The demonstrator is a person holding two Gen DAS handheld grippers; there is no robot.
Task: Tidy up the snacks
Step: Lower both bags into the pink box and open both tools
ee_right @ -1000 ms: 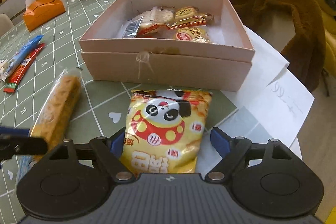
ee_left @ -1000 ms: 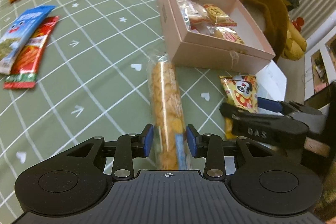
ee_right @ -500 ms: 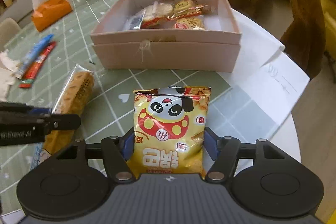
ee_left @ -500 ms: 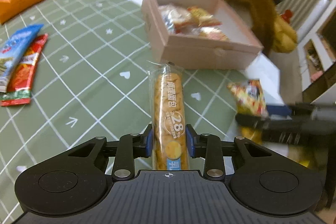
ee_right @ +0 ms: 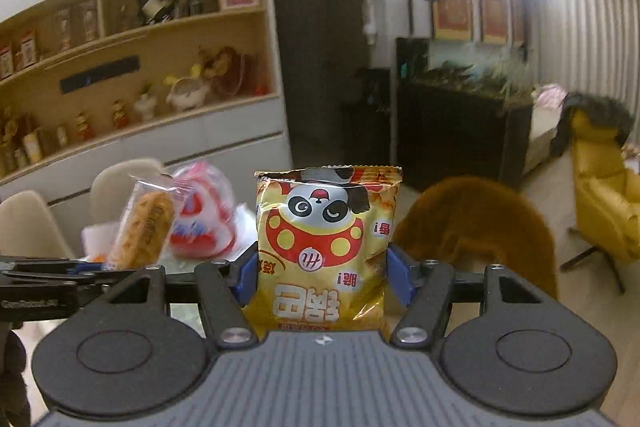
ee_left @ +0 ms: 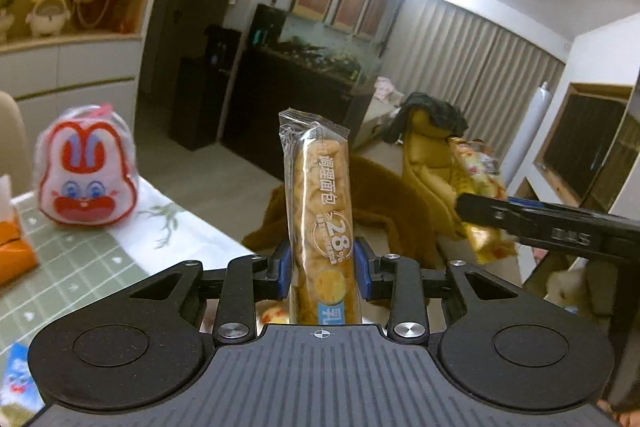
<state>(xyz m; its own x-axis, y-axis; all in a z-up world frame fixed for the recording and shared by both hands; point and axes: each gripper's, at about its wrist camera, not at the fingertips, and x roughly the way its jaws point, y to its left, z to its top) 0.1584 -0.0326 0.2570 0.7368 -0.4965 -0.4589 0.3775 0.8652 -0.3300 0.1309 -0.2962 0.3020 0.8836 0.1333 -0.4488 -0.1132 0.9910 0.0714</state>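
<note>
1. Up in the air, our left gripper [ee_left: 322, 273] is clenched on the bread stick pack [ee_left: 320, 215], its blue pads pressing the lower part of the wrapper from both sides; the pack stands upright, clear of the table [ee_left: 80, 267].
2. Our right gripper [ee_right: 320, 277] is clamped on the panda snack bag [ee_right: 326, 251], pads against both of its lower edges, the bag upright and facing us, with its print upside down in places.
3. From the right wrist view we see the bread stick pack [ee_right: 142, 229] off to the left, tilted slightly, held in the left gripper's dark fingers [ee_right: 48, 277].
4. From the left wrist view the panda snack bag [ee_left: 478, 195] shows edge-on at the right, pinched in the right gripper's finger [ee_left: 540, 223].
5. On the table's far corner sits a rabbit-face pouch [ee_left: 86, 173]; an orange tissue box [ee_left: 14, 247] lies at the left edge.
6. Behind, a brown furry chair [ee_right: 476, 227] stands beside the table.
</note>
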